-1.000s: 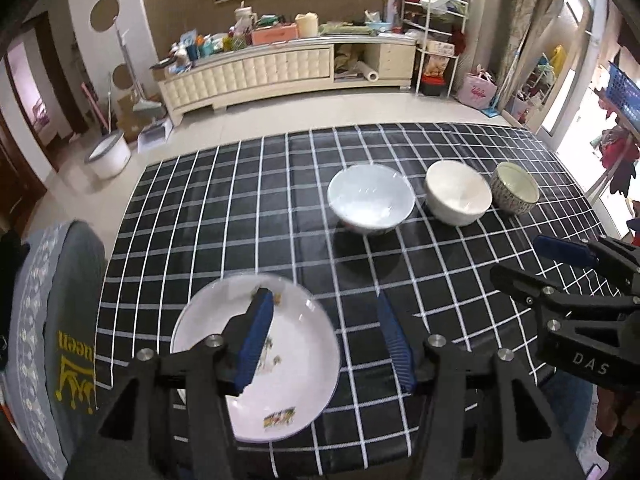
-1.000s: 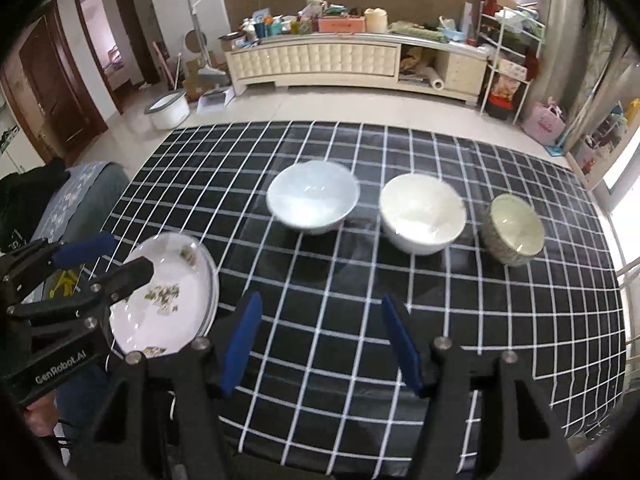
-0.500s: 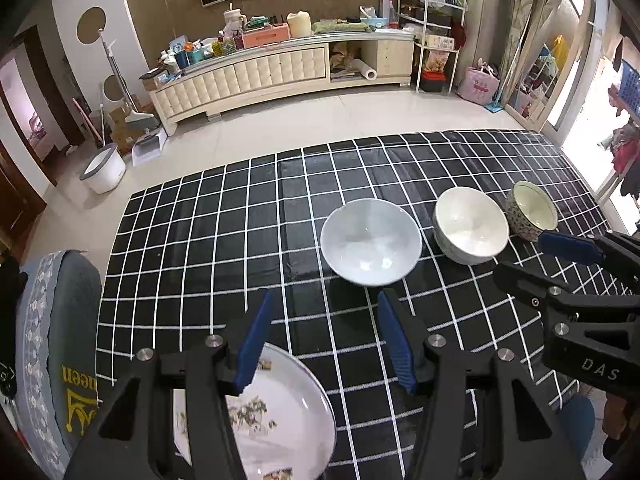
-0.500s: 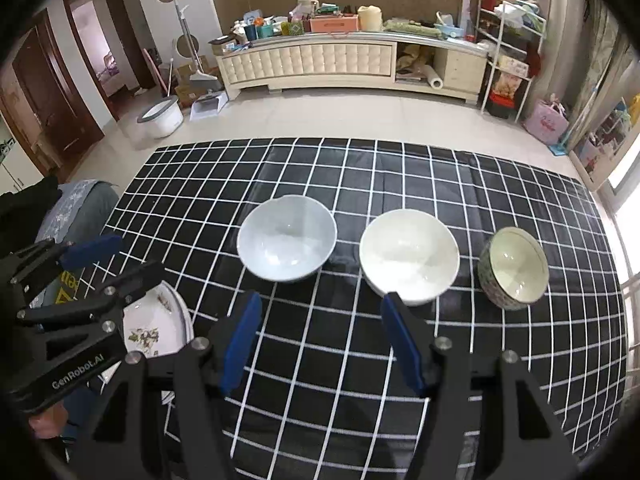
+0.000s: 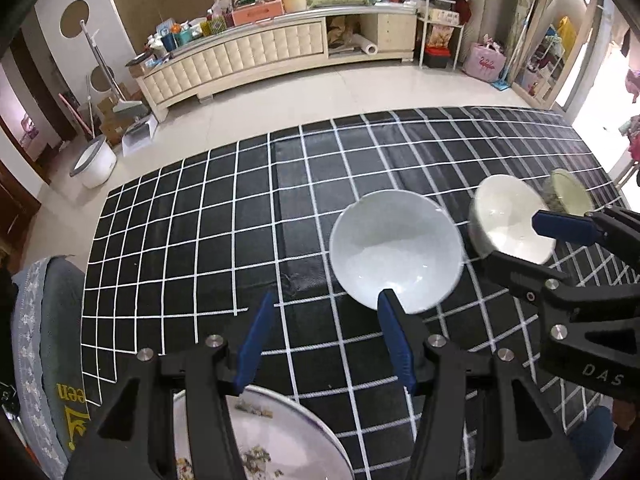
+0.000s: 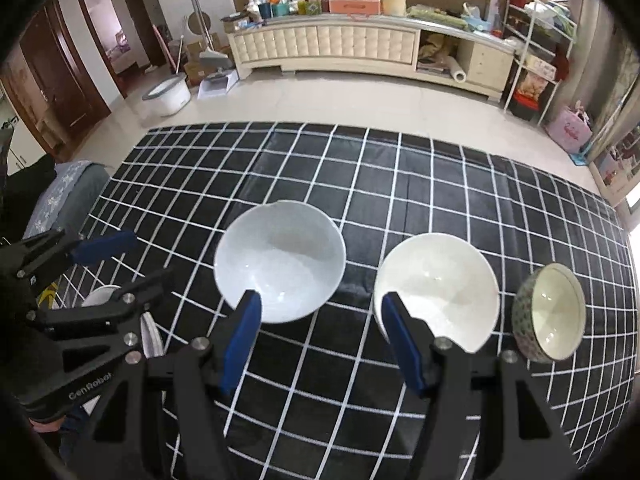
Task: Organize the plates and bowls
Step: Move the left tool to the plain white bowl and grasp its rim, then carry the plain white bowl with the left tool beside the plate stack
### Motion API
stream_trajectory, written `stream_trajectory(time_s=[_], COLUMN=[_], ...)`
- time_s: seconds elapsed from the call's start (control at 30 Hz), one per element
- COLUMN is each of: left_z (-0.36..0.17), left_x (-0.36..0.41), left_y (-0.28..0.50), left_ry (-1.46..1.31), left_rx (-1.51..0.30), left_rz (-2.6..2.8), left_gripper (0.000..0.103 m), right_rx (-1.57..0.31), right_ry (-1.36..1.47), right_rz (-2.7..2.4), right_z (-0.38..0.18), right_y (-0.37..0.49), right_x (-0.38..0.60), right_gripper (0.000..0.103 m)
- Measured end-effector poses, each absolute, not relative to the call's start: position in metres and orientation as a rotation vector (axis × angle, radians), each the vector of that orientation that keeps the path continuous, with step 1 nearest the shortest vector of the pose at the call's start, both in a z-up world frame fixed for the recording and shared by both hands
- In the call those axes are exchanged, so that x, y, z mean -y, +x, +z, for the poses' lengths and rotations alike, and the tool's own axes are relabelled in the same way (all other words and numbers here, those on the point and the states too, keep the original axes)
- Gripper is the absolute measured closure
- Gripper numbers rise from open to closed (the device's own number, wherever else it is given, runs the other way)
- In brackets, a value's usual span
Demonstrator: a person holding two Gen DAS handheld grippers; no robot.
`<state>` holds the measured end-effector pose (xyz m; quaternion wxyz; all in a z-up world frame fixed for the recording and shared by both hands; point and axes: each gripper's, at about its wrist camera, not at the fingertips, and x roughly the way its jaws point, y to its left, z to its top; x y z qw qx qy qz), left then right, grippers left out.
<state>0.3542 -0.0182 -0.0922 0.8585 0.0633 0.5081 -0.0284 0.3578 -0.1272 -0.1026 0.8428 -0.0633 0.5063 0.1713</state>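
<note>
Right gripper [image 6: 320,324], jaws apart, faces two bowls [image 6: 280,260].

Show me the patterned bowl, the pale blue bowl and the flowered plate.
patterned bowl [image 6: 554,312], right wrist view, on its inner wall
pale blue bowl [image 6: 280,256], right wrist view, on its inside
flowered plate [image 5: 288,440], left wrist view, on its face

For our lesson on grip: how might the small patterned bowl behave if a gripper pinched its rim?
The patterned bowl looks glazed, so probably slippery and breakable. It is deep and narrow, so a one-sided pinch might tip it. It stands close beside the white bowl, so it could knock it.
</note>
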Motion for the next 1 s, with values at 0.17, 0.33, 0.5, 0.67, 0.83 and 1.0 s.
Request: stream_trajectory(time_s=[0.17, 0.33, 0.5, 0.67, 0.83, 1.0], left_z=[-0.110, -0.125, -0.141, -0.147, -0.153, -0.161], left_x=[0.014, 0.013, 0.016, 0.019, 0.019, 0.025], left_y=[0.374, 0.391, 0.402, 0.405, 0.413, 0.417], left_ry=[0.115, 0.125, 0.136, 0.149, 0.119, 0.093], left_rx=[-1.098, -1.116, -1.148, -1.161, -1.207, -1.262], left_rz=[-0.054, -0.064, -0.080, -0.103, -0.103, -0.107], left_gripper=[0.051, 0.056, 0.071, 0.074, 0.074, 0.079], right_rx=[-1.099, -1.131, -1.159, -1.185, -1.207, -1.223], right_ry=[-0.134, -0.138, -0.137, -0.161, -0.146, -0.131], right_rz=[0.366, 0.380, 0.380, 0.375, 0.377, 0.384], right_z=[-0.116, -0.128, -0.142, -0.153, -0.160, -0.164], right_y=[0.373, 0.387, 0.398, 0.405, 0.409, 0.411], right_x=[0.127, 0.124, 0.122, 0.119, 0.120, 0.122], right_gripper=[0.042, 0.052, 0.070, 0.079, 0.080, 0.083])
